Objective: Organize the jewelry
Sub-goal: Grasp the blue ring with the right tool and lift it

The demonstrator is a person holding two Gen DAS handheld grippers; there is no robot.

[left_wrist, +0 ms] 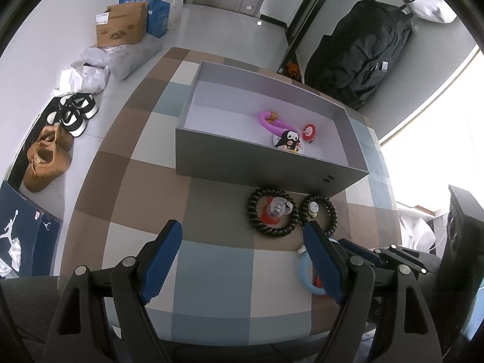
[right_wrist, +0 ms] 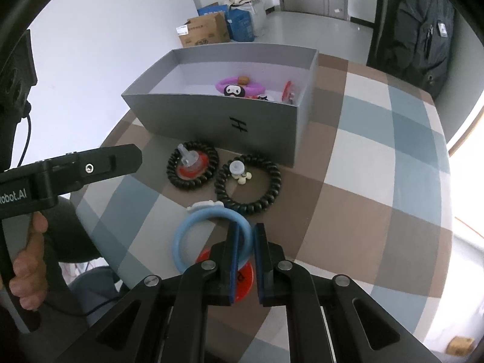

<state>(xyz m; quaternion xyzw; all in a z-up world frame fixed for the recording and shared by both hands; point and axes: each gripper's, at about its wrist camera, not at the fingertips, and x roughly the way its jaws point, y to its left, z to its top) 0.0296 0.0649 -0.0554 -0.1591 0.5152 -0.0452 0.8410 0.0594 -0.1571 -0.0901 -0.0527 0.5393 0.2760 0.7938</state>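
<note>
A light blue ring [right_wrist: 193,220] with a white charm lies on the checked tablecloth [right_wrist: 363,181], over a red disc [right_wrist: 243,276]. My right gripper [right_wrist: 246,233] is shut on the ring's right rim, one pad inside the loop and one outside. The same blue ring [left_wrist: 304,269] shows partly behind a finger of my left gripper [left_wrist: 242,230], which hangs open and holds nothing. Two black spiral hair ties [right_wrist: 215,158] [right_wrist: 272,169] lie in front of the grey box [right_wrist: 211,115]. The box holds a pink ring [left_wrist: 272,124], a black-and-white charm [left_wrist: 289,139] and a red charm [left_wrist: 309,130].
A person's hand [right_wrist: 27,260] holds the left gripper's handle at the left edge. Beyond the table's left edge, shoes [left_wrist: 48,157], a cardboard box [left_wrist: 121,27] and plastic bags sit on the floor. A black backpack [left_wrist: 360,51] stands behind the grey box.
</note>
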